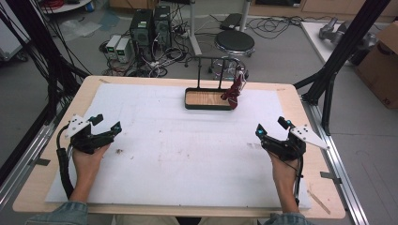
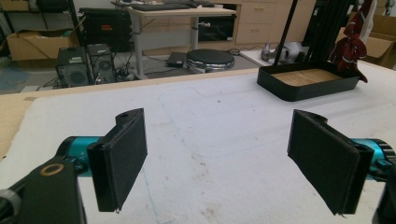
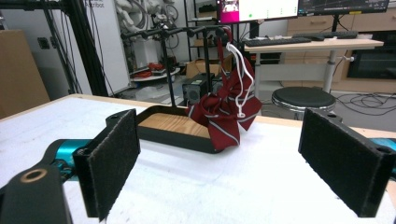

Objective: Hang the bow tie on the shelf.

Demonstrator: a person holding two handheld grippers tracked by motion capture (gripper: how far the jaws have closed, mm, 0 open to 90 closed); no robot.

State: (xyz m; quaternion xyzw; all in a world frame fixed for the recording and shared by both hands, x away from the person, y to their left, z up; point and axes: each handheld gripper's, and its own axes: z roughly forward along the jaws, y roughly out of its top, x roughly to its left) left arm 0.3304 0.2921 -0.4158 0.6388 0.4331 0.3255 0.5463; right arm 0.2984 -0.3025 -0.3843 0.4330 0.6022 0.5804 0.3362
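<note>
nearest: left gripper [image 1: 107,123], held low at the near left of the desk [image 1: 155,197], jaws spread wide, nothing between them. right gripper [image 1: 271,126], at the near right, jaws likewise at full spread and empty; both are well apart from everything else.

middle: white cloth cover [image 1: 187,145] over the desk, bare but for a few faint stains.

far: black stand [image 1: 209,105] with a wooden tray floor and an upright rail above it, set at the far middle of the desk. dark red striped bow tie [image 3: 224,112] hanging from the right end of the rail by a white strap [image 3: 240,74], its lower edge draped over the tray's rim; the exact hook point looks to be at the rail's top, though the view is too cluttered there to be sure.

step in hand, judged: the tie hangs in place and both hands rest clear. any next move calls for reaching forward with the right gripper to the tie, closing on the cloth rather than the thin strap.
</note>
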